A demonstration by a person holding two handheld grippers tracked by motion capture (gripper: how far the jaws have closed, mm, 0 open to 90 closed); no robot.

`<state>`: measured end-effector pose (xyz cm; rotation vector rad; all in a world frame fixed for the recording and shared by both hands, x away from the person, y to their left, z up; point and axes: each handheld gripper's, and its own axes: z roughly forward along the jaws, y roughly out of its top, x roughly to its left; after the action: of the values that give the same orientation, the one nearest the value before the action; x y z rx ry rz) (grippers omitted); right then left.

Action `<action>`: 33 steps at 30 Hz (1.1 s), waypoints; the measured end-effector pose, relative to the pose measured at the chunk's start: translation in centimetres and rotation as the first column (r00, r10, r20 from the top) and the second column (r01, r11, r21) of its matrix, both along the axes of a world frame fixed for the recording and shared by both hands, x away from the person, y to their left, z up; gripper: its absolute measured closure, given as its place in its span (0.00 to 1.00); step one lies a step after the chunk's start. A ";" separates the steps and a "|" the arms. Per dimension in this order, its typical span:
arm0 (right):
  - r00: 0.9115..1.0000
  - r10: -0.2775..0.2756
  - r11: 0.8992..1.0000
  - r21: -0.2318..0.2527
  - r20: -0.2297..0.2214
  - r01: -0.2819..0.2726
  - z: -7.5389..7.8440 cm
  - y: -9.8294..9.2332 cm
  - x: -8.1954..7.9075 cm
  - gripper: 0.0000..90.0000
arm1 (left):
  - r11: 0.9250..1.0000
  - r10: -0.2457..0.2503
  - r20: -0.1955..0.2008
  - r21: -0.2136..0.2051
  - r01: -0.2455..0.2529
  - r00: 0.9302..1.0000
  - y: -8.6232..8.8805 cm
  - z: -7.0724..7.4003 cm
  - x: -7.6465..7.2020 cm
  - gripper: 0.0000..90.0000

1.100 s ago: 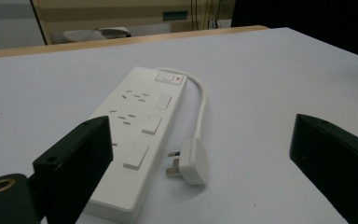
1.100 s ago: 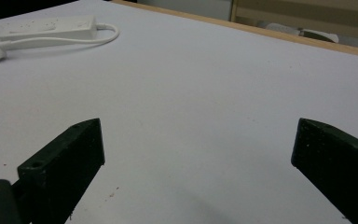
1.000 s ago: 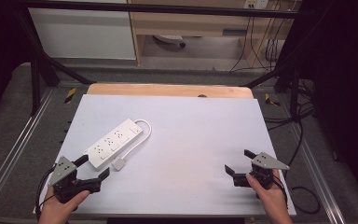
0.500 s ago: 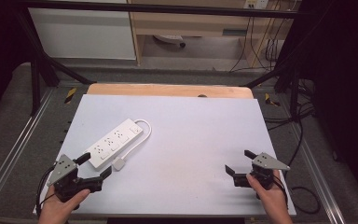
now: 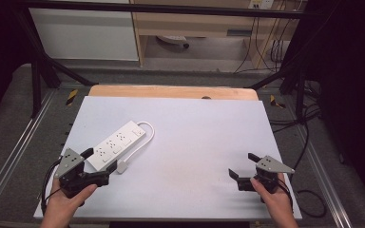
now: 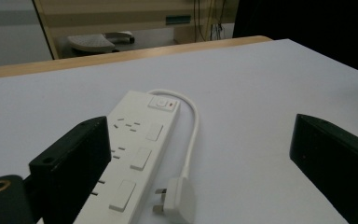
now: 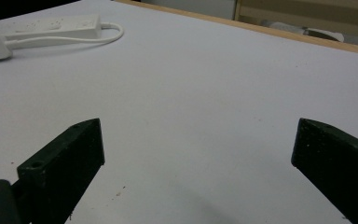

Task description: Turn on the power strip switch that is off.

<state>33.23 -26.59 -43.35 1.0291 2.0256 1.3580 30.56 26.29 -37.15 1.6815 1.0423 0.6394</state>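
Even overhead light brightens the table [image 5: 199, 137] (dark surroundings, soft focus).

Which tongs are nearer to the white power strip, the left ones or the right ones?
Left. The left tongs are open right at the near end of the power strip, close to its plug. The right tongs are open far across the table, with bare surface between.

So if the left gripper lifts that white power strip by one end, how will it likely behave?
The power strip looks like a rigid plastic bar, so it should stay straight. Its short cable loops freely, so the plug would probably dangle and swing. The smooth casing may slip between the jaws.
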 end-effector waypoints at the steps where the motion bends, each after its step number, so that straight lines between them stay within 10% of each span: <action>1: 1.000 -0.001 1.000 -0.001 -0.001 0.001 0.0 0.0 0.0 0.03 | 1.000 -0.001 0.004 -0.001 0.001 1.000 -0.1 0.1 0.1 0.06; 33: 1.000 -0.006 1.000 0.000 -0.007 0.006 -0.1 -0.1 0.0 0.03 | 1.000 -0.016 0.011 -0.021 0.017 1.000 -3.3 2.4 4.2 0.16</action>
<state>33.26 -26.65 -43.42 1.0400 2.0259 1.3534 34.80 23.00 -34.70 1.6654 1.0235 0.6240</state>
